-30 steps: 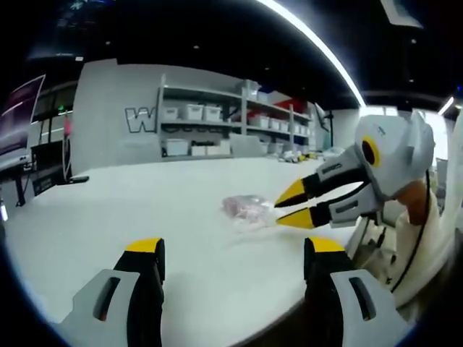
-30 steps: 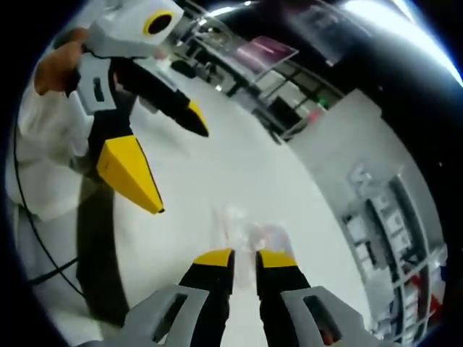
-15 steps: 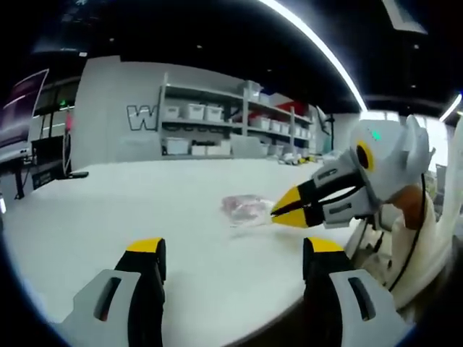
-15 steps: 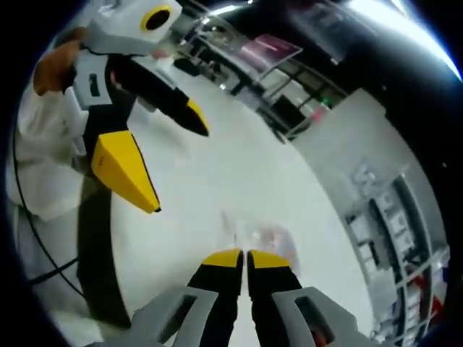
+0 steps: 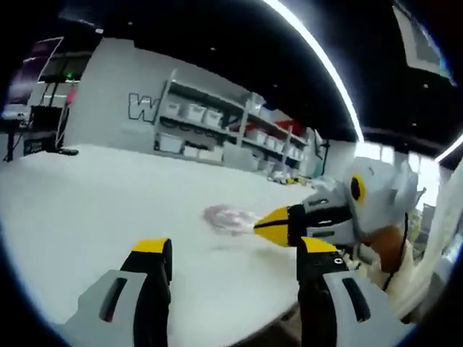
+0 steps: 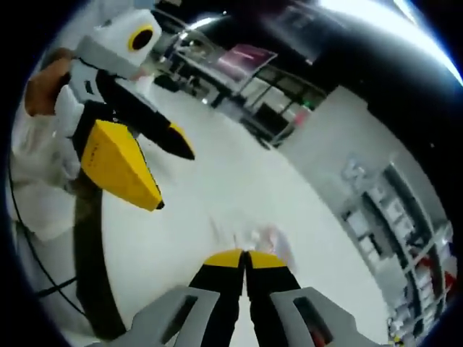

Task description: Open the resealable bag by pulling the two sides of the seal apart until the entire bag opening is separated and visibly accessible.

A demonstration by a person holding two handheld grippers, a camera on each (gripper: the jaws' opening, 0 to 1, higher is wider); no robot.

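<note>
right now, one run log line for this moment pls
right gripper: shut on bag edge | left gripper: open, off bag | bag: on table, seal not yet parted

A broad white table (image 5: pixel 87 195) is stretching across the left gripper view and is showing again in the right gripper view (image 6: pixel 210 181). Behind it, metal shelves (image 5: pixel 217 130) are holding rows of white bins (image 5: pixel 189 112) against a grey wall (image 5: pixel 108 101) carrying a large white letter (image 5: pixel 141 107). A long ceiling light (image 5: pixel 318 65) is glowing overhead. A pink-lit screen (image 6: pixel 246 58) is standing in the background of the right gripper view.
</note>
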